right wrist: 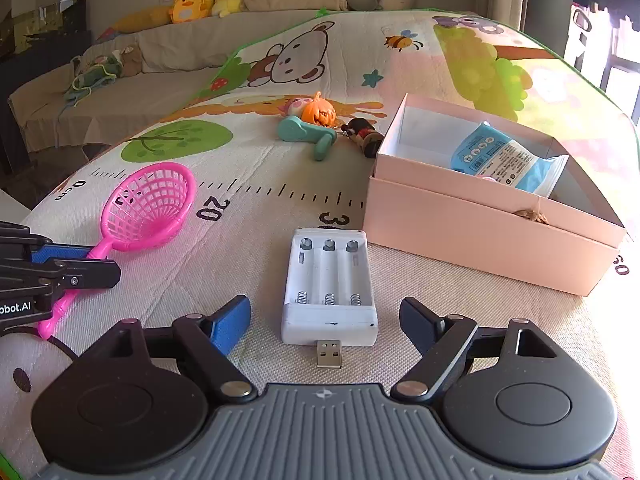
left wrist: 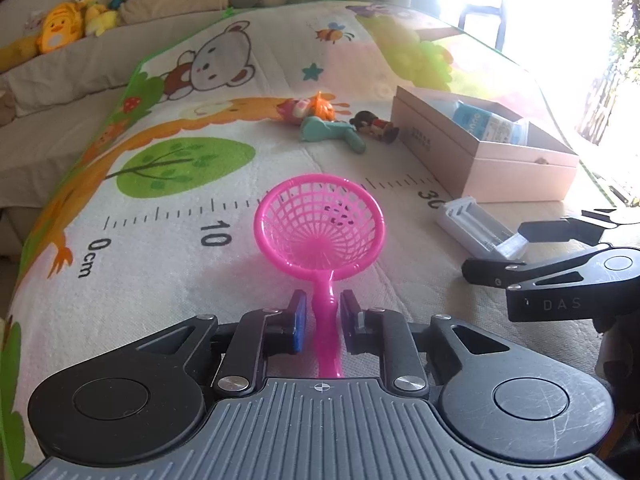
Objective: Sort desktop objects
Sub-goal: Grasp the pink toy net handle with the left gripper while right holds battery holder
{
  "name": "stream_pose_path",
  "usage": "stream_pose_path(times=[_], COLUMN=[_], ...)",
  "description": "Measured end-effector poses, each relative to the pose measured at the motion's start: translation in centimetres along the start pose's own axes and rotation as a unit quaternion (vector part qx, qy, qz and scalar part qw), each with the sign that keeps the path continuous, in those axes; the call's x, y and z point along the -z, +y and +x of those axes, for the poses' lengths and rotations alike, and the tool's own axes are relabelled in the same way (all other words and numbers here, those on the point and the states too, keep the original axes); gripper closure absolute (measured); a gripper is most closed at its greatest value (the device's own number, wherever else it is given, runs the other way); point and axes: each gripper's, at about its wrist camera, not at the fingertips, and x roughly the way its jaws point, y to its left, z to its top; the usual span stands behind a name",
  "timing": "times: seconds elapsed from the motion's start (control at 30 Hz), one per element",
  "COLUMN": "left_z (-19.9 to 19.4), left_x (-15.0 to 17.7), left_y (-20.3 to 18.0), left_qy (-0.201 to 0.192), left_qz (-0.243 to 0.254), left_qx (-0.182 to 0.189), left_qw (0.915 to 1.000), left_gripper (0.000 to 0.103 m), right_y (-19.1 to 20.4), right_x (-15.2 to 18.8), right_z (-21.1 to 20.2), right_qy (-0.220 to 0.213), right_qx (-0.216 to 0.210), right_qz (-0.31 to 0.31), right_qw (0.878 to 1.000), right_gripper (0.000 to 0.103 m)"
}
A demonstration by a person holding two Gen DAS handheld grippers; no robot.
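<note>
Left wrist view: the left gripper [left wrist: 323, 312] is being held low over the printed play mat [left wrist: 168, 216], and the handle of the pink toy strainer [left wrist: 320, 232] is being straddled by its two fingers. A narrow gap is being left on either side of the handle, so the jaws are parted and nothing is being squeezed yet. The strainer's long axis is running straight up the frame from the gripper, with the mesh bowl lying at frame centre and the handle end passing beneath the gripper body. The pink cardboard box [left wrist: 480, 160] is sitting at the upper right, well apart from the strainer, so a carry up and to the right is judged to be called for once the handle is clamped. The right gripper [left wrist: 508, 256] is being seen at the right edge, with the white battery charger [left wrist: 472, 224] just beyond its fingertips.

Right wrist view: the right gripper [right wrist: 325, 316] is being held wide open, with the battery charger [right wrist: 330, 288] lying between its fingers but not being touched by either. The charger's long axis is pointing straight ahead, USB plug toward the camera, spring end nearest. The box [right wrist: 480, 232] is lying just beyond the charger, to the upper right, already holding a blue packet [right wrist: 500, 156]. The strainer [right wrist: 148, 212] is being seen at the left, its handle running into the left gripper [right wrist: 92, 262]. A toy pumpkin [right wrist: 318, 114], a teal toy [right wrist: 308, 134] and a small figurine [right wrist: 362, 132] are lying clustered at upper centre, nearer neither arm.
</note>
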Motion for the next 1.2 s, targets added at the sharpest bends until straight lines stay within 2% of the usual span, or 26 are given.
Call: stream_pose_path(times=[0.1,0.13,0.2,0.33,0.43,0.47,0.53,0.6,0.7,0.9,1.13,1.2], left_z=[0.1,0.1,0.1,0.0,-0.2,-0.2,-0.3,-0.4,-0.8,0.9,4.0,4.3], left_x=[-0.1,-0.2,-0.2,-0.3,-0.5,-0.6,-0.6,-0.6,-0.4,-2.3,-4.7,-4.7], left_y=[0.3,0.4,0.7,1.4,2.0,2.2,2.5,2.6,2.7,1.5,-1.7,-2.1], left_qy=[-0.002,-0.003,-0.002,0.002,0.003,0.004,0.006,0.007,0.002,0.004,0.027,0.029], left_qz=[0.003,0.005,0.005,-0.003,-0.013,-0.016,-0.02,-0.02,-0.015,-0.011,0.024,0.025], left_qx=[-0.023,-0.03,-0.039,-0.054,-0.062,-0.064,-0.066,-0.065,-0.05,-0.037,-0.017,-0.013], left_qw=[0.9997,0.9995,0.9992,0.9985,0.998,0.9978,0.9976,0.9976,0.9986,0.9993,0.9992,0.9992], left_gripper=[0.059,0.056,0.048,0.04,0.032,0.031,0.029,0.025,0.016,0.008,0.008,0.008], right_y=[0.1,0.2,0.5,1.9,2.4,2.5,2.6,2.6,2.1,0.3,-0.4,-0.5], right_x=[0.0,0.1,0.0,-0.2,-0.9,-1.2,-1.5,-1.6,-1.3,0.0,0.4,0.2], right_z=[-0.1,-0.2,-0.3,-0.1,0.8,1.1,1.4,1.3,0.9,-0.6,-1.3,-1.2], right_qy=[0.003,0.005,0.01,0.009,0.006,0.006,0.001,-0.005,-0.006,-0.008,-0.001,-0.001], right_qx=[-0.004,-0.009,-0.03,-0.063,-0.079,-0.083,-0.087,-0.089,-0.085,-0.06,-0.056,-0.057], right_qz=[-0.002,-0.003,-0.009,-0.045,-0.048,-0.046,-0.05,-0.057,-0.052,-0.031,-0.03,-0.03], right_qw=[1.0,1.0,0.999,0.997,0.996,0.995,0.995,0.994,0.995,0.998,0.998,0.998], right_gripper=[0.018,0.017,0.015,0.013,0.014,0.017,0.036,0.047,0.053,0.055,0.055,0.05])
